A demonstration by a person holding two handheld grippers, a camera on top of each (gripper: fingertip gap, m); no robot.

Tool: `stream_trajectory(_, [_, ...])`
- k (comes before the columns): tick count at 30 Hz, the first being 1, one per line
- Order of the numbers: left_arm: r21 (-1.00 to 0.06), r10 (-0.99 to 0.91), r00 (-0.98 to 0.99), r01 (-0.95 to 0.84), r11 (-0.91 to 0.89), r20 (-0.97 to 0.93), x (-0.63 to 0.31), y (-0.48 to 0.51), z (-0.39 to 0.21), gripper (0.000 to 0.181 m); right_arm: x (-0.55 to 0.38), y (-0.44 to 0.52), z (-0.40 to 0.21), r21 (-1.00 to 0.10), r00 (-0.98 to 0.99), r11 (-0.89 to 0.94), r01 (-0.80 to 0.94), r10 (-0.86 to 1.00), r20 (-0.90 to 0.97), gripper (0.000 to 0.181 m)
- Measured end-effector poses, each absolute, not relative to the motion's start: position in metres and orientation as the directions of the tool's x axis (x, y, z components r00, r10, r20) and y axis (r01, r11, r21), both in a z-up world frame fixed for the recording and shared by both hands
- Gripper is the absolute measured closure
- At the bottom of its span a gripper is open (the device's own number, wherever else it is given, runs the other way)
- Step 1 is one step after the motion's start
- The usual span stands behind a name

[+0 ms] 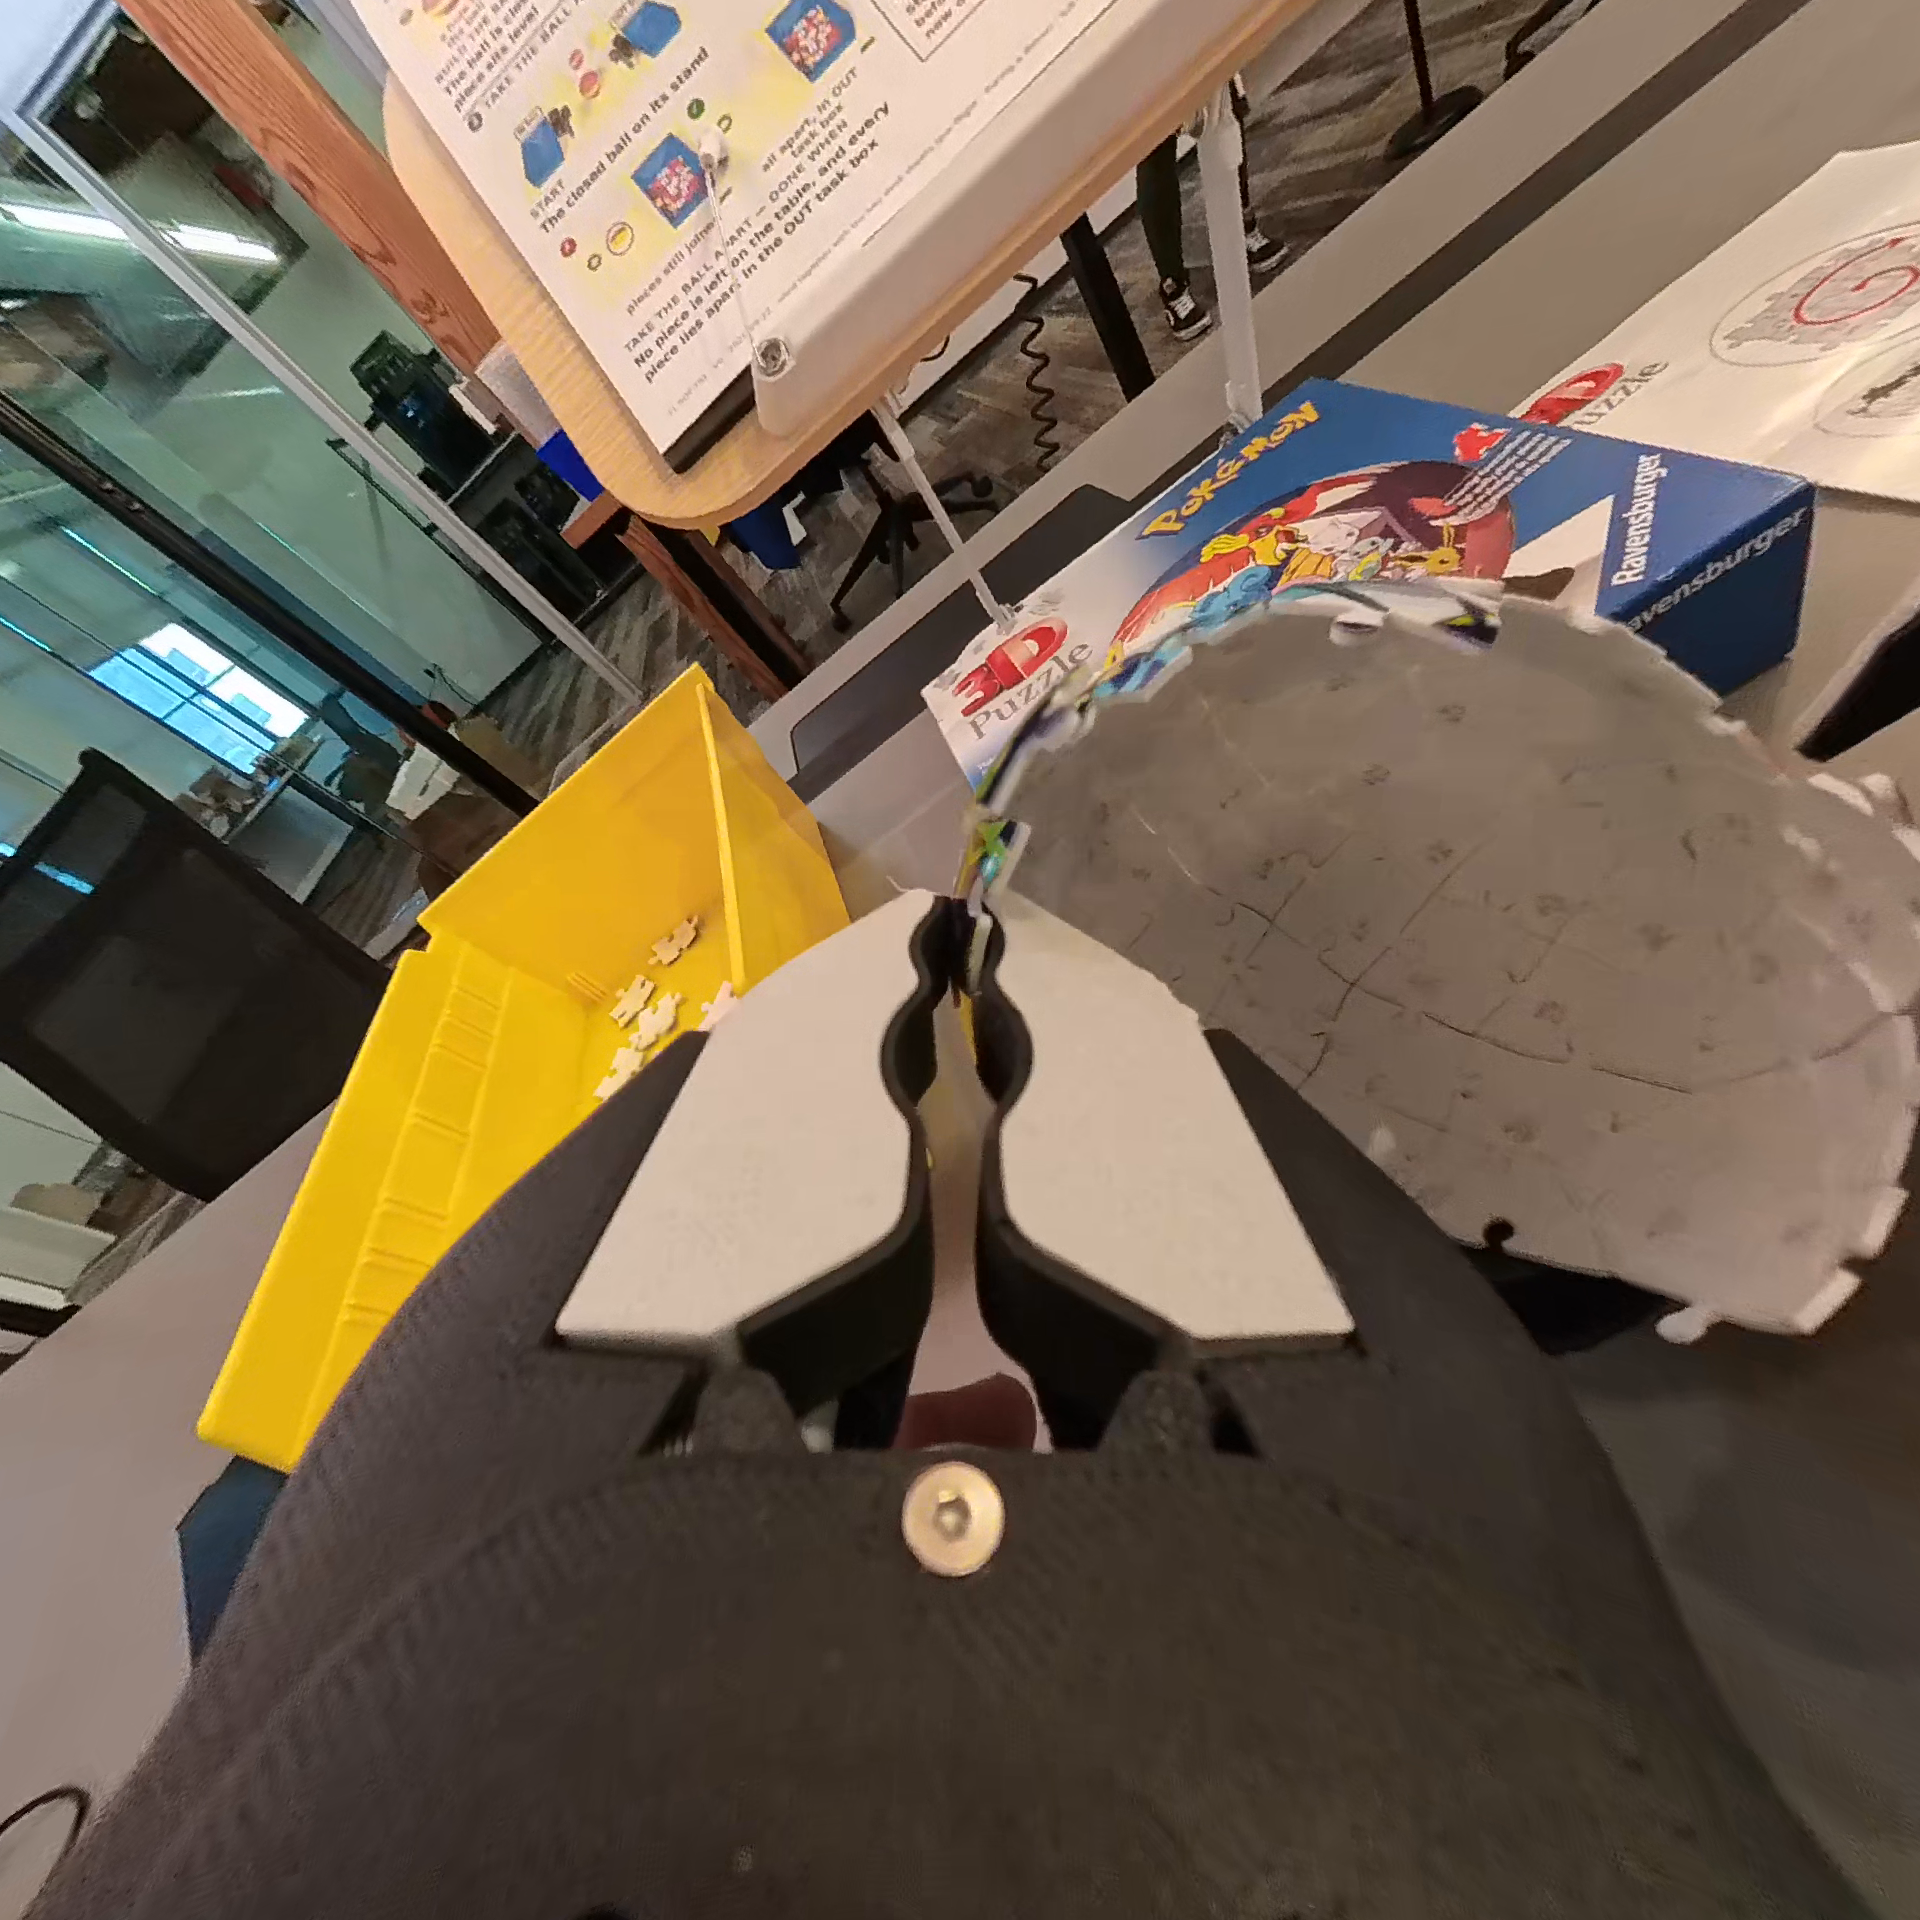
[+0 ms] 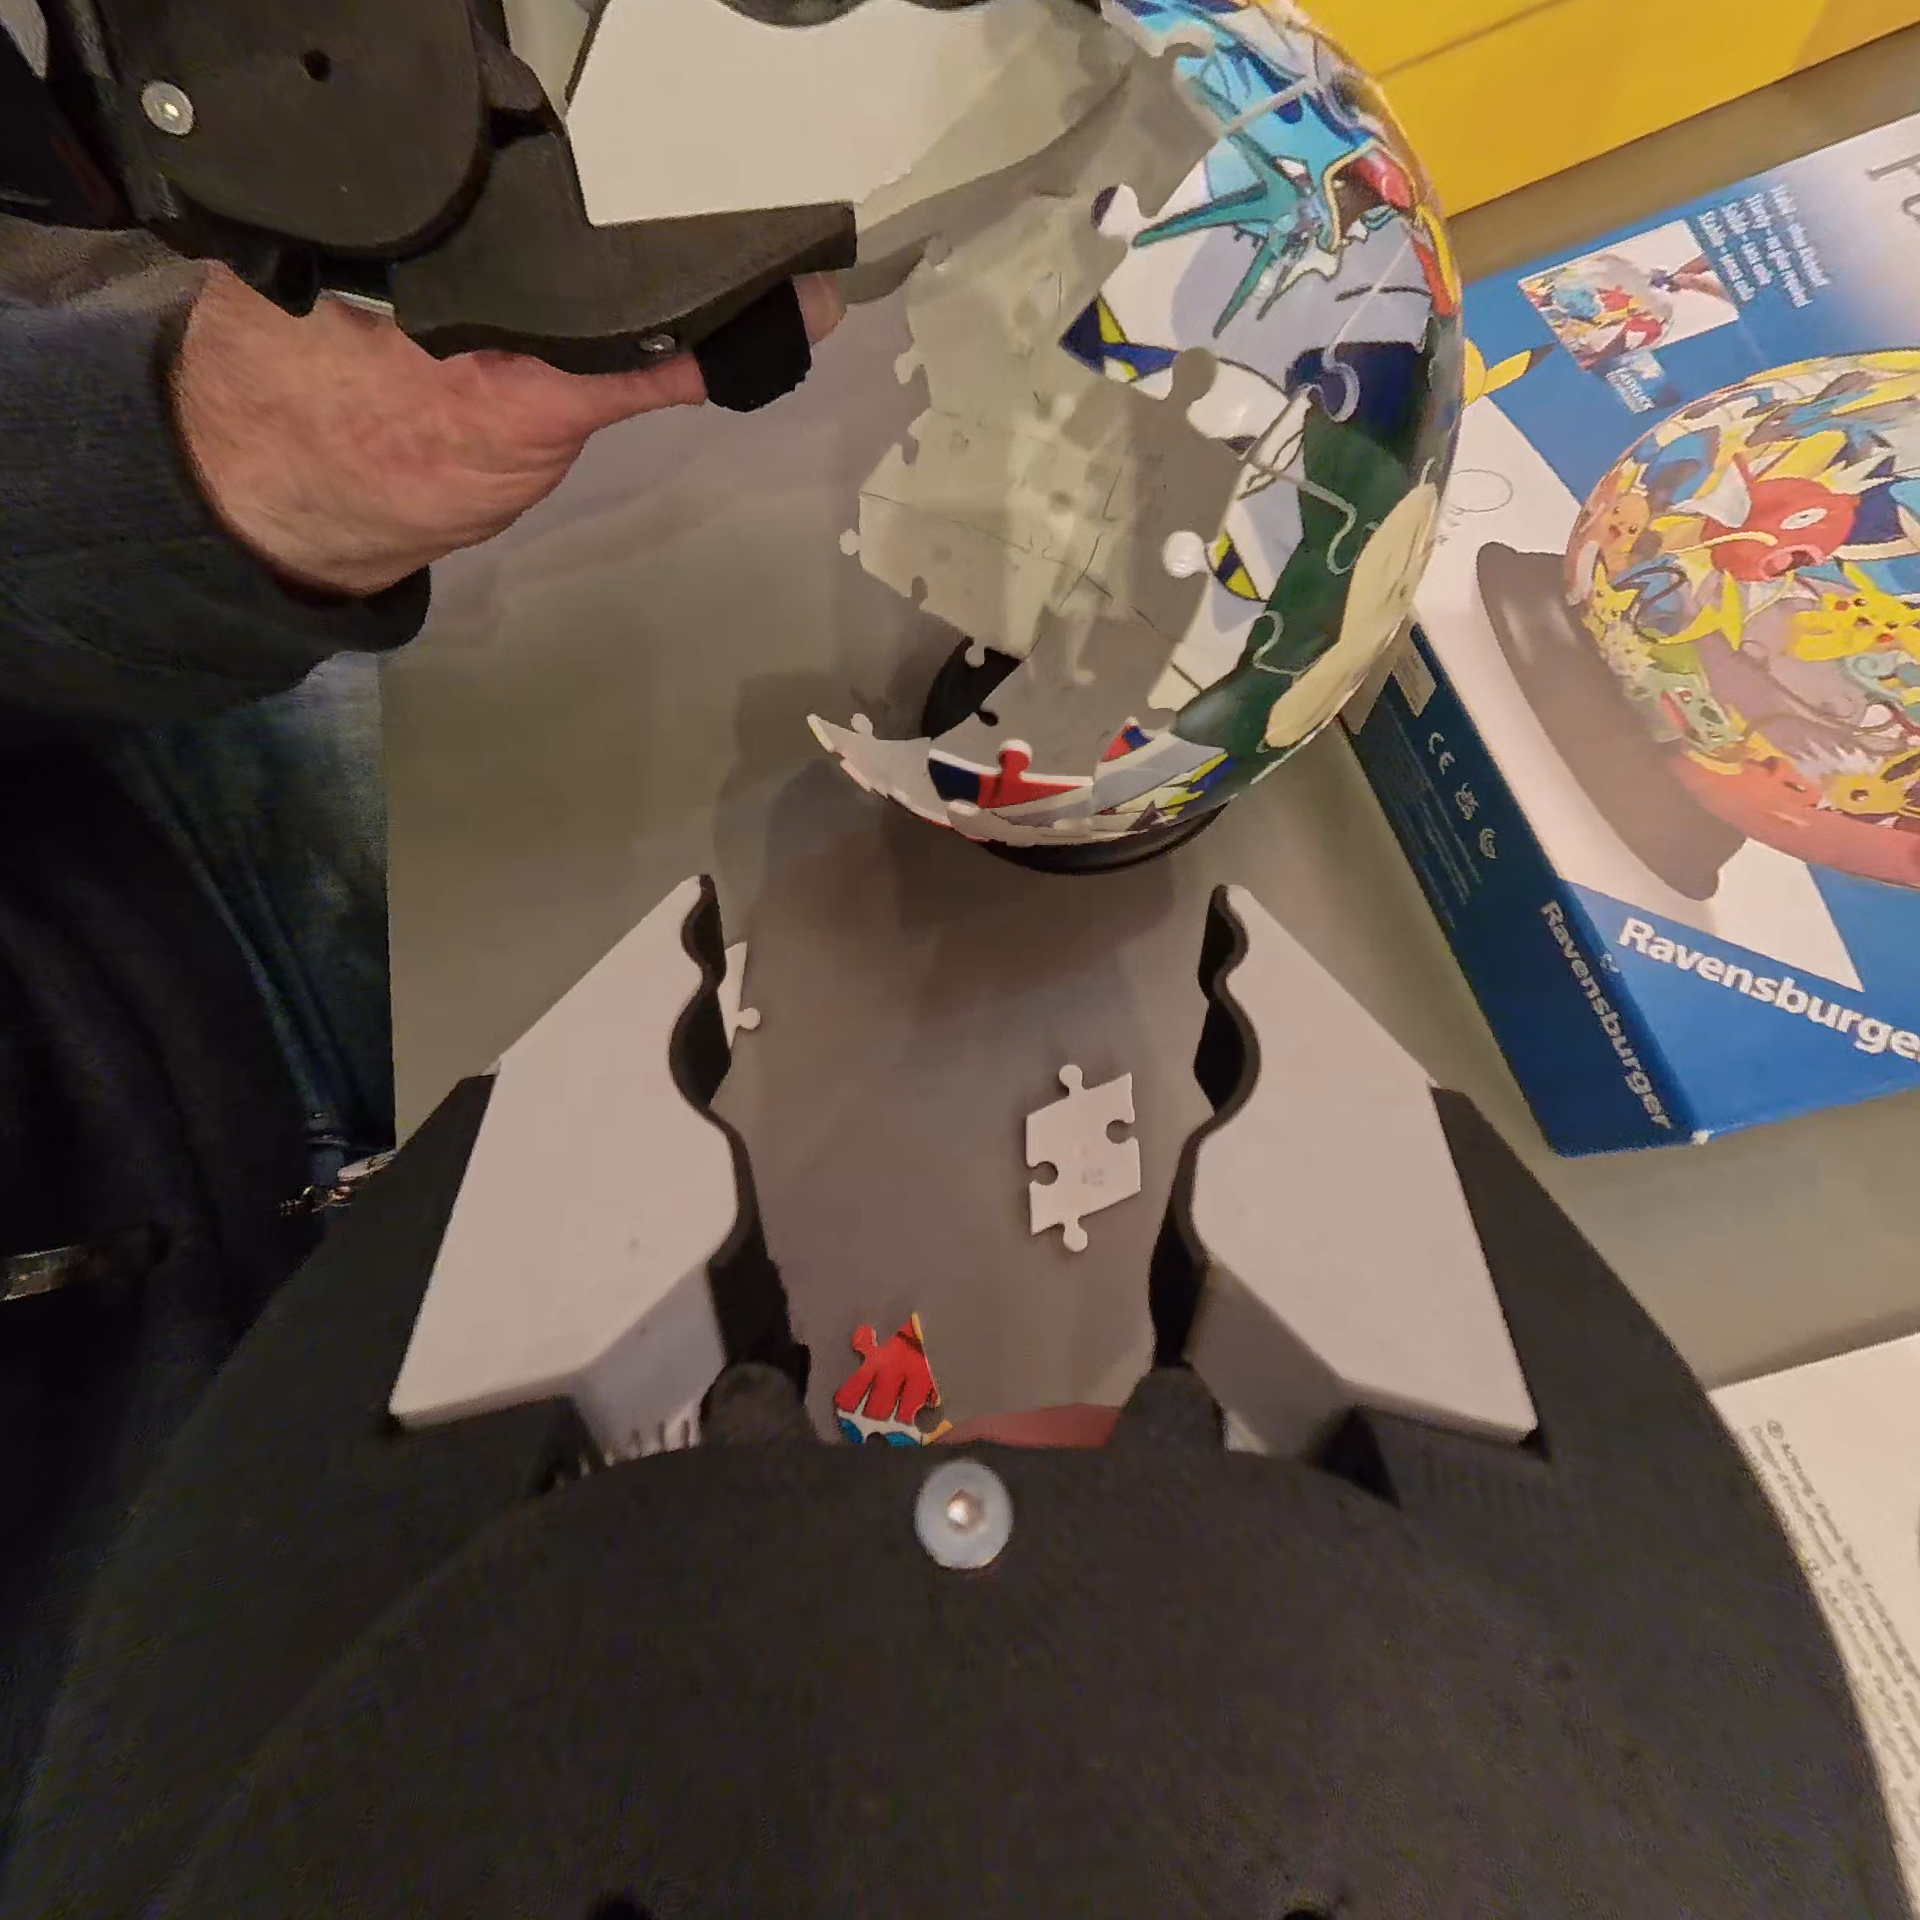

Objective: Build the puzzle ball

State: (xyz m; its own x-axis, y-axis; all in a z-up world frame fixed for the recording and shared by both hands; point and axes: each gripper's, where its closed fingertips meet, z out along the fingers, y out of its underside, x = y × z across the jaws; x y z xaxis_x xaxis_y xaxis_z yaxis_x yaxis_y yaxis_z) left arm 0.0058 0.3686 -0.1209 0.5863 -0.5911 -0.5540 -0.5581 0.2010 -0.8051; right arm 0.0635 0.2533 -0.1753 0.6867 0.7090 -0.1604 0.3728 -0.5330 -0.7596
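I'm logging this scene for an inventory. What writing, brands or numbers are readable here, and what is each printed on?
I won't quote any writing; these things bear it.
Blue puzzle box: large print on lid and side, legible.
Instruction board above the table: printed lines, partly blurred.
White sheet: a logo; the fine print is too small.
Puzzle ball, grey inner faces: faint numbers, too blurred.
Loose white piece: a tiny mark, unreadable.

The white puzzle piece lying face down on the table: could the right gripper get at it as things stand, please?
Probably yes: the right gripper is open, and the white puzzle piece lies flat between its fingers with nothing over it, though picking it up flat may be awkward.
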Motion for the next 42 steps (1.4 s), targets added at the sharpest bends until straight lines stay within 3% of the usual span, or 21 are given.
stream_trajectory(10, [-0.831, -0.559, 0.636, -0.519, 0.201, -0.532, -0.017, 0.378, -0.108, 0.179, 0.07, 0.267, -0.207, -0.697, 0.651, -0.562, 0.445, 0.737, -0.18, 0.077])
stream_trajectory(17, [-0.85, -0.533, 0.675, -0.492, 0.189, -0.509, -0.034, 0.382, -0.097, 0.179, 0.039, 0.288, -0.22, -0.686, 0.535, -0.429, 0.587, 0.842, -0.069, 0.07])
stream_trajectory(21, [-0.86, -0.518, 0.698, -0.479, 0.178, -0.495, -0.044, 0.386, -0.09, 0.179, 0.026, 0.299, -0.228, -0.679, 0.45, -0.359, 0.641, 0.892, -0.047, 0.075])
stream_trajectory(27, [-0.877, -0.51, 0.724, -0.456, 0.151, -0.465, -0.057, 0.384, -0.09, 0.179, 0.006, 0.273, -0.23, -0.677, 0.272, -0.263, 0.688, 0.958, -0.095, 0.104])
stream_trajectory(34, [-0.892, -0.497, 0.749, -0.429, 0.141, -0.439, -0.066, 0.363, -0.094, 0.179, -0.009, 0.239, -0.228, -0.674, 0.23, -0.256, 0.693, 0.965, -0.13, 0.103])
stream_trajectory(42, [-0.924, -0.532, 0.761, -0.36, 0.129, -0.371, -0.059, 0.34, -0.105, 0.179, 0.006, 0.228, -0.21, -0.703, 0.361, -0.37, 0.608, 0.917, -0.17, 0.097])
